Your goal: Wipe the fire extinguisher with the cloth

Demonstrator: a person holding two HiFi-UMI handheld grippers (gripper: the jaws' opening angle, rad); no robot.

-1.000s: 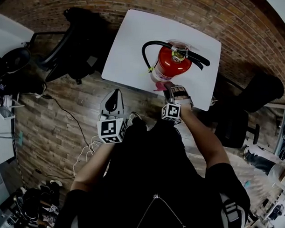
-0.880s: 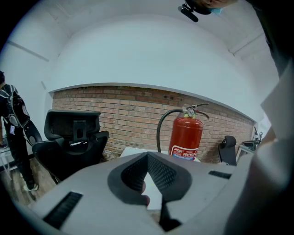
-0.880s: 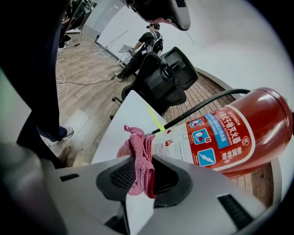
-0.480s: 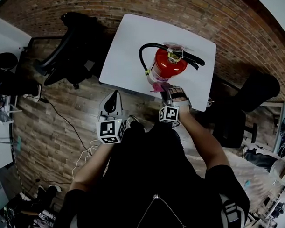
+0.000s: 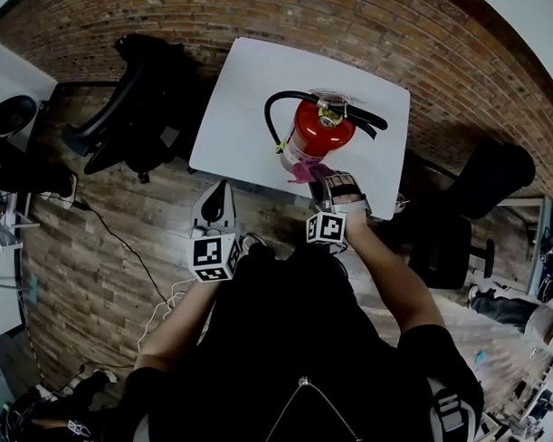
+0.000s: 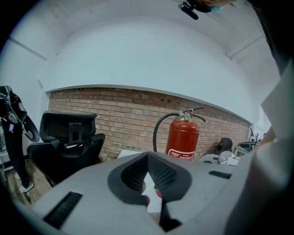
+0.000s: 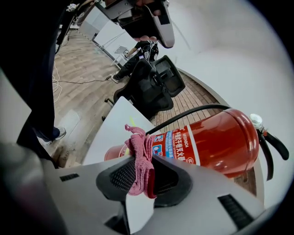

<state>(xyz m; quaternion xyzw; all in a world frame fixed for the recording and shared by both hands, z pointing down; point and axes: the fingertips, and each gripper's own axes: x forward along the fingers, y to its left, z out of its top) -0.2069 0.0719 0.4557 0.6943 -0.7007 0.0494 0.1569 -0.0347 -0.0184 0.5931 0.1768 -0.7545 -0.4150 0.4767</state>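
Observation:
A red fire extinguisher (image 5: 315, 133) with a black hose stands upright on the white table (image 5: 245, 99); it also fills the right gripper view (image 7: 211, 140). My right gripper (image 5: 322, 179) is shut on a pink cloth (image 5: 301, 173), which it holds against the extinguisher's lower body near the table's front edge. In the right gripper view the cloth (image 7: 140, 158) is bunched between the pads (image 7: 120, 174). My left gripper (image 5: 218, 201) hangs over the floor just short of the table's front edge, shut with nothing in it. Its view shows the extinguisher (image 6: 183, 140) ahead.
One black office chair (image 5: 132, 94) stands left of the table and another (image 5: 492, 181) to its right. A brick wall (image 5: 415, 38) runs behind the table. White cables (image 5: 166, 292) lie on the wooden floor (image 5: 97, 267) by my left side.
The right gripper stays with the cloth on the extinguisher's lower side, shifted only slightly. The head view has drifted a little. The left gripper has hardly moved.

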